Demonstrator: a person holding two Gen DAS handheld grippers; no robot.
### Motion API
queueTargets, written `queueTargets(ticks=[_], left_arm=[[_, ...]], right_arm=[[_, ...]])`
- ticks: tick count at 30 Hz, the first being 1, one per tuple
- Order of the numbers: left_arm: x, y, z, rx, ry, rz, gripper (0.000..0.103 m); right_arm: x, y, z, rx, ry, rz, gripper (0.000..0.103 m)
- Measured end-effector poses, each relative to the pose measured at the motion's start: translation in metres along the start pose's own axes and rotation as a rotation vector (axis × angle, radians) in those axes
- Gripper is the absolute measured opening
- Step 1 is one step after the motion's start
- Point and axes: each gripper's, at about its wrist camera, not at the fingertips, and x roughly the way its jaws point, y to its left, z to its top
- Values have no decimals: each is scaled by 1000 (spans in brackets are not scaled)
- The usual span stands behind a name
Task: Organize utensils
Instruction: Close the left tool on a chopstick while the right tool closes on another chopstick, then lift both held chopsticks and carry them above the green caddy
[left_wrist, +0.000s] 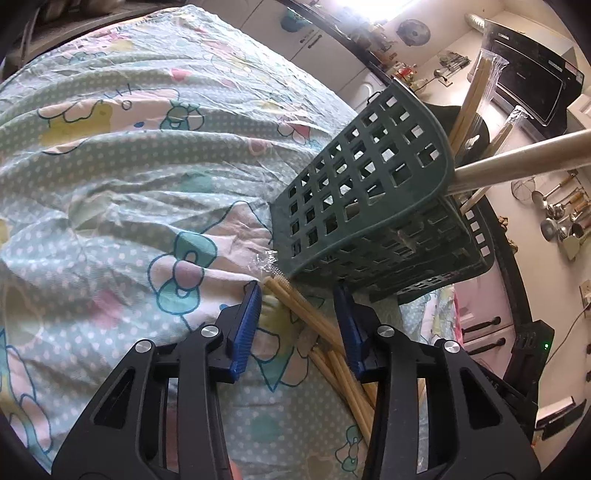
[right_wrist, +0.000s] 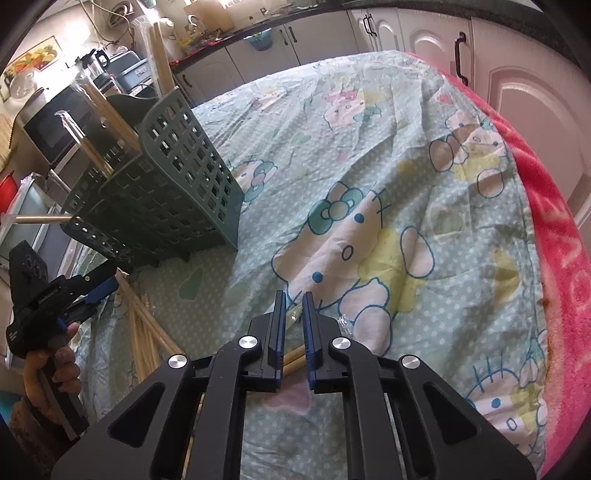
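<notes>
A dark green slotted utensil basket (left_wrist: 369, 206) (right_wrist: 166, 177) stands on the cartoon-print cloth (left_wrist: 129, 184). Wrapped chopsticks (left_wrist: 472, 96) and a pale round handle (left_wrist: 517, 155) stick out of it. Several loose bamboo chopsticks (left_wrist: 317, 325) (right_wrist: 147, 325) lie in front of it. My left gripper (left_wrist: 298, 295) (right_wrist: 99, 291) is down over them, jaws apart, with their ends between its blue pads (left_wrist: 251, 314) and nothing squeezed. My right gripper (right_wrist: 293, 299) has its jaws nearly together on a plastic-wrapped pair of chopsticks (right_wrist: 291, 360) low over the cloth.
A hand (right_wrist: 55, 369) holds the left gripper's grip. A red blanket (right_wrist: 554, 221) runs along the cloth's right edge. Behind are a microwave (right_wrist: 59, 125), a black oven (left_wrist: 535, 85), white cabinets (right_wrist: 424, 37) and hanging ladles (left_wrist: 557, 218).
</notes>
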Motion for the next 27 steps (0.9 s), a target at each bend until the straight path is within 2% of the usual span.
queueTargets(ticks=[1,3,5,8,16,27], left_arm=[[1,0,1,-1,3,-3,31],[4,-2,1,-2,5,3,19],[5,-1,1,-4,11,-2,18],[5,-3,-1,2,11,-4,13],[-15,-8,-4,13,-18,-42,10],[-74,-49,-9,117,-127,-114,5]], right_arm=[[-2,1,0,-5,-5,1,7],[-6,4,1,-18,-16,7,6],[-11,7,2,-33,-26,14,2],[-19,13,3,-54,-38,27,2],[-39,36,7,-130,-71,71,2],[-70,78,13,-225,-129,161,1]])
